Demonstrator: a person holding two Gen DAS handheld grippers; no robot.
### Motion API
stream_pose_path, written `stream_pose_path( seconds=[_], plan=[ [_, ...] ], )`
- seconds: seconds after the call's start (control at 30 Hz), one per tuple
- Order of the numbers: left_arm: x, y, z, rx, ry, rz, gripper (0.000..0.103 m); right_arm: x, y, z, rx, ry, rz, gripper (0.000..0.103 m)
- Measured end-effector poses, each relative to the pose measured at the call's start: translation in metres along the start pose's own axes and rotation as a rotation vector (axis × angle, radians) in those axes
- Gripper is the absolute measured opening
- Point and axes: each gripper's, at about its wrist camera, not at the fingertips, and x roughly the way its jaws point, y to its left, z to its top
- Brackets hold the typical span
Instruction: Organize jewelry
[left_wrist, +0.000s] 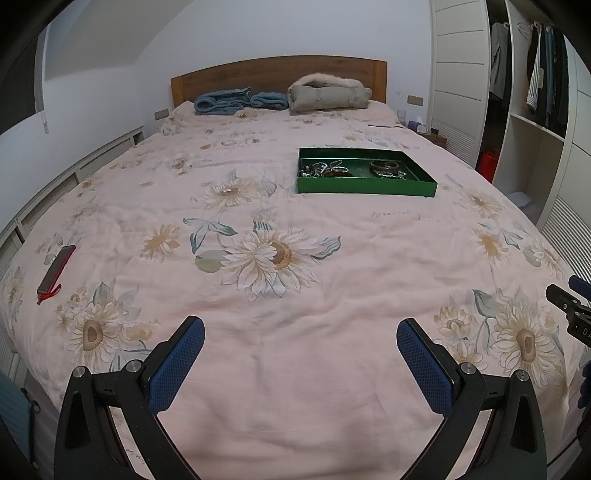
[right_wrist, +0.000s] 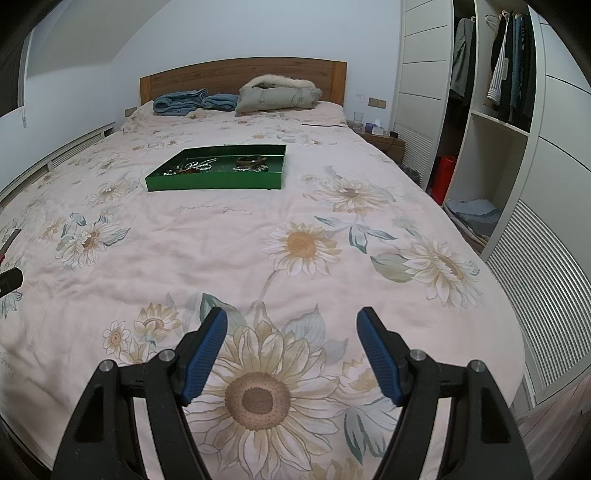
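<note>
1. The green tray (right_wrist: 216, 181) is seen mid-bed, well short of the headboard (right_wrist: 240, 75), with the jewelry (right_wrist: 192, 167) heaped inside it
2. The tray's long axis runs across the bed
3. From the tray, both grippers are well apart, at the foot end
4. The left gripper (left_wrist: 301, 332) and right gripper (right_wrist: 291, 321) are held wide, empty
5. Neither is judged clearly nearer

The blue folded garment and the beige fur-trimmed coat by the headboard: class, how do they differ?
The blue folded garment is blue, flatter and lies left; the beige fur-trimmed coat is beige, bulkier, fur-edged and lies right. Both lie folded against the headboard.
</note>
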Motion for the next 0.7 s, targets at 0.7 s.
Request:
stream_pose_path(
  seconds=[0.7],
  plan=[
    [-0.0022, 0.0006, 0.0013, -0.002, -0.002, 0.002, 0.102, -0.0006, -0.0013, -0.0001, 0.0, 0.001, 0.001, 0.071]
  ],
)
